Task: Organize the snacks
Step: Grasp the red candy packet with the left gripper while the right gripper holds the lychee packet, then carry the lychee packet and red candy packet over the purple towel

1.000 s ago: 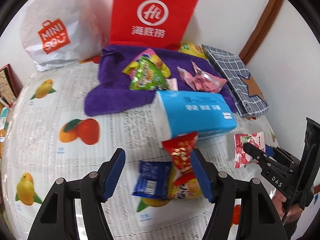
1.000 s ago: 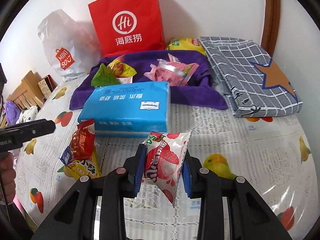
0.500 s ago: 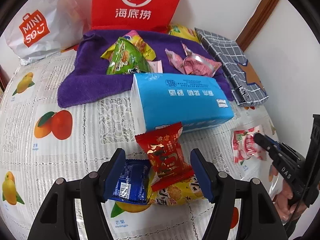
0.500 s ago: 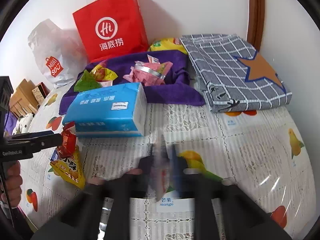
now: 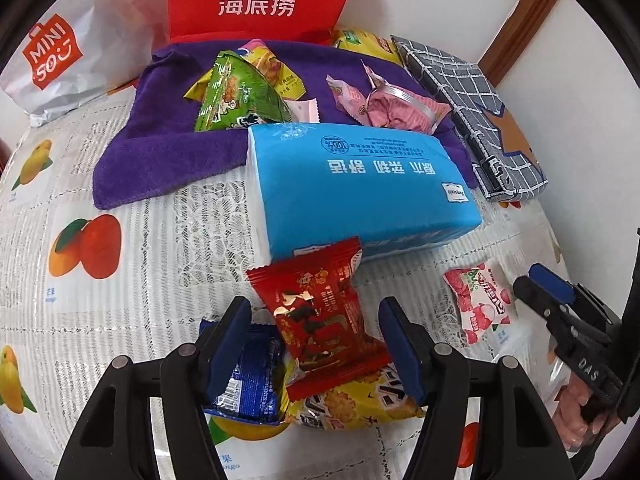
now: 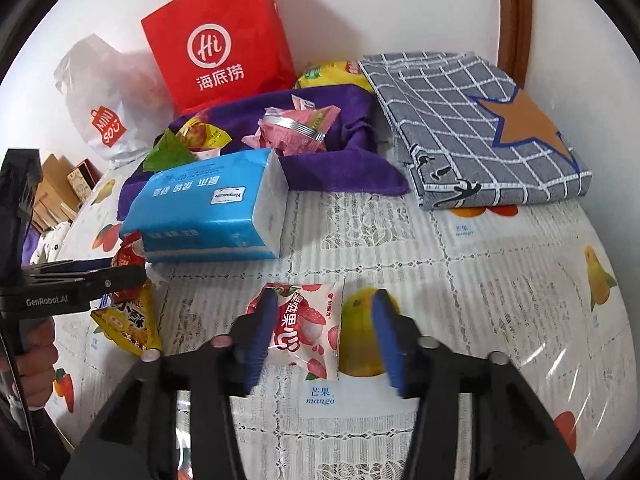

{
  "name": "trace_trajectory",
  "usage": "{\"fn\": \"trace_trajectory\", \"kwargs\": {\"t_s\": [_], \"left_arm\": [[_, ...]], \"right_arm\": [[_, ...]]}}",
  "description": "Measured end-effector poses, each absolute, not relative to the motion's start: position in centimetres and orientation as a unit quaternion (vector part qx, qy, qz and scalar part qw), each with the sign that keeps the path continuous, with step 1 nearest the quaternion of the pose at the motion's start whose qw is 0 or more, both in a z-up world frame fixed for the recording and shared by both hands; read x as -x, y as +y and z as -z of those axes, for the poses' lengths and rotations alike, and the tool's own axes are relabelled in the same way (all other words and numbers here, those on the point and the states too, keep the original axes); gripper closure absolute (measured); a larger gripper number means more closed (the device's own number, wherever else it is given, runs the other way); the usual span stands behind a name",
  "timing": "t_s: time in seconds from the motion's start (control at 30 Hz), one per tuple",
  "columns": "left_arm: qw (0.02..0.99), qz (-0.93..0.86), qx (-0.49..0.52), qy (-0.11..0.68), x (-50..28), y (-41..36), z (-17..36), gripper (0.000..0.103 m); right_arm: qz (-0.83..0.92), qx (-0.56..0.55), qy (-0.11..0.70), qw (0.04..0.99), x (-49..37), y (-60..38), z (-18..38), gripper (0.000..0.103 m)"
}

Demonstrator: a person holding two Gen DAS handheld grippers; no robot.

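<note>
A red snack packet [image 5: 320, 320] lies on top of a blue packet [image 5: 248, 380] and a yellow packet [image 5: 352, 404] in front of the blue tissue pack [image 5: 360, 196]. My left gripper [image 5: 316, 346] straddles the red packet. Its jaws are closing, but the pads stand off the packet's sides. The pink-and-white lychee packet [image 6: 308, 328] lies flat on the tablecloth between the fingers of my right gripper [image 6: 324, 332], whose jaws are opening. The left finger [image 6: 260, 332] overlaps the packet's edge. The left wrist view shows the lychee packet [image 5: 480, 304] beside the right gripper [image 5: 552, 300].
A purple towel [image 5: 152, 148] behind the tissue pack carries green, yellow and pink snack packets. A red paper bag [image 6: 220, 40] and a white plastic bag [image 6: 104, 92] stand against the wall. A folded grey checked cloth [image 6: 472, 128] lies at the back right. The fruit-print tablecloth [image 6: 500, 280] covers the table.
My right gripper held the lychee packet upright; now its jaws have parted and the packet lies flat on the table. My left gripper has come down closer around the red packet.
</note>
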State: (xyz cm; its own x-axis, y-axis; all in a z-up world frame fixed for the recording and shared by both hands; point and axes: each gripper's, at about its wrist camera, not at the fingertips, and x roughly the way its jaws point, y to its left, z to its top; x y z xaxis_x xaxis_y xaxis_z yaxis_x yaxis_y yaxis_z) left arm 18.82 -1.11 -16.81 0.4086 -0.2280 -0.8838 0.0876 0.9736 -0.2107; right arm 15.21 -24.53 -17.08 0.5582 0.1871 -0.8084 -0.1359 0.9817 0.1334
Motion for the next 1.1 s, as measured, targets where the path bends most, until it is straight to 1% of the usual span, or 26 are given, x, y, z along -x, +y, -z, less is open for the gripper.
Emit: {"fn": "trace_trajectory", "kwargs": {"t_s": [0.07,0.1,0.13,0.2,0.27,0.5,0.63,0.73,0.87,0.93,0.97,1.07,1.1], "left_arm": [[0.834,0.097,0.068,0.538,-18.9,-1.1,17.0,0.052],[0.833,0.099,0.070,0.540,-19.0,-1.1,17.0,0.054],[0.832,0.101,0.073,0.540,-19.1,-1.1,17.1,0.058],[0.832,0.105,0.077,0.539,-19.1,-1.1,17.1,0.063],[0.834,0.108,0.076,0.536,-19.0,-1.0,17.0,0.066],[0.837,0.114,0.079,0.530,-18.9,-0.8,16.7,0.067],[0.837,0.116,0.082,0.528,-18.9,-0.7,16.5,0.067],[0.838,0.116,0.083,0.526,-18.9,-0.5,16.3,0.067],[0.843,0.115,0.084,0.518,-18.7,-0.2,15.8,0.067],[0.846,0.115,0.085,0.514,-18.6,0.0,15.6,0.067],[0.847,0.114,0.085,0.513,-18.5,0.1,15.5,0.067],[0.848,0.113,0.087,0.510,-18.3,0.3,15.3,0.067],[0.849,0.112,0.087,0.509,-18.3,0.4,15.2,0.067]], "right_arm": [[-0.096,-0.025,0.464,0.880,-15.2,-24.2,17.2,0.044],[-0.097,-0.025,0.466,0.879,-15.3,-24.1,17.4,0.043],[-0.099,-0.025,0.472,0.876,-15.4,-23.9,17.6,0.042],[-0.101,-0.024,0.482,0.870,-15.7,-23.6,18.1,0.034],[-0.103,-0.029,0.491,0.865,-15.9,-23.5,18.7,0.028],[-0.114,-0.036,0.508,0.853,-16.6,-22.6,20.1,0.027],[-0.118,-0.021,0.517,0.848,-16.7,-21.5,21.0,0.027],[-0.103,0.003,0.506,0.856,-16.7,-20.8,21.3,0.026],[-0.087,0.038,0.502,0.860,-16.5,-19.8,21.6,0.027],[-0.084,0.053,0.496,0.863,-16.3,-19.5,21.6,0.030],[-0.087,0.050,0.495,0.863,-16.3,-19.6,21.6,0.033],[-0.092,0.051,0.491,0.865,-16.0,-19.8,21.4,0.046],[-0.093,0.050,0.492,0.864,-16.0,-19.8,21.4,0.047]]}}
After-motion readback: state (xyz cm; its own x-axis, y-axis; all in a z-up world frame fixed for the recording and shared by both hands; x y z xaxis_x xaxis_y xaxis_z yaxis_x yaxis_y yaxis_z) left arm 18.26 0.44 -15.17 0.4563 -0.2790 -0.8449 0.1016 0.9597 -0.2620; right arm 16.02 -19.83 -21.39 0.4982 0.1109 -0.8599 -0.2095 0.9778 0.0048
